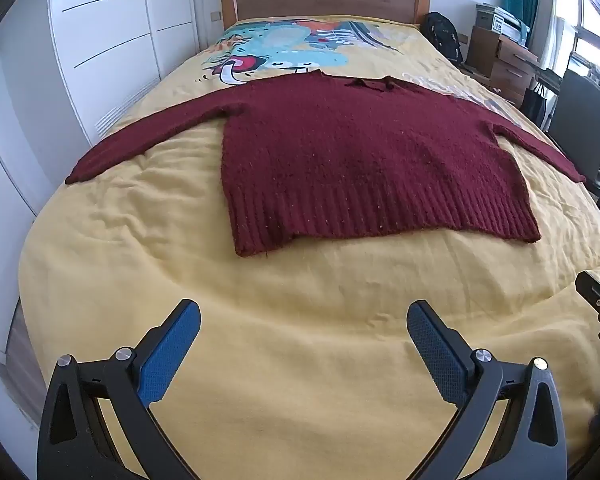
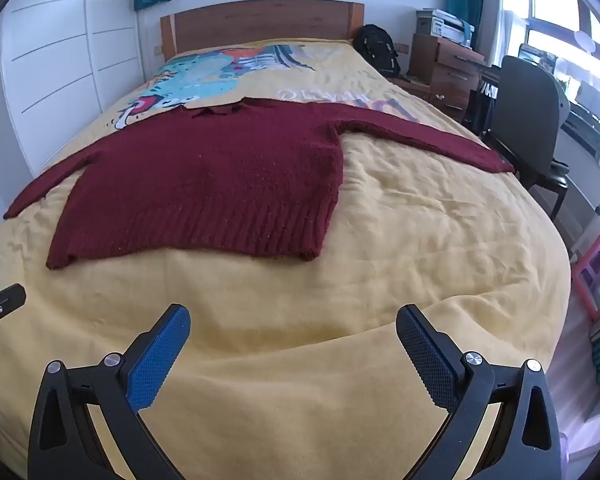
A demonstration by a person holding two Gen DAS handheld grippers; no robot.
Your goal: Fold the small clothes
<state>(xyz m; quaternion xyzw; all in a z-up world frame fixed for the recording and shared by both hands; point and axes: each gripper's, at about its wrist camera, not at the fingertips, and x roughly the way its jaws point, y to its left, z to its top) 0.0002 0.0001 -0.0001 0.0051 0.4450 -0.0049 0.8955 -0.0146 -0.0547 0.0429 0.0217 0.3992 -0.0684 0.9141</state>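
Maroon knit sweater [image 1: 352,156] lies flat on the yellow bed cover [image 1: 300,320], sleeves spread wide, nothing folded yet. Left gripper [image 1: 304,320] and right gripper [image 2: 293,322] hover near the hem, both wide open, empty. Suggest pinching each sleeve cuff first and folding inward; thick knit, grab deep.

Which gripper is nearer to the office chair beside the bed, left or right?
Right. The right gripper is toward the bed's right side, where the office chair stands; the left gripper is further left.
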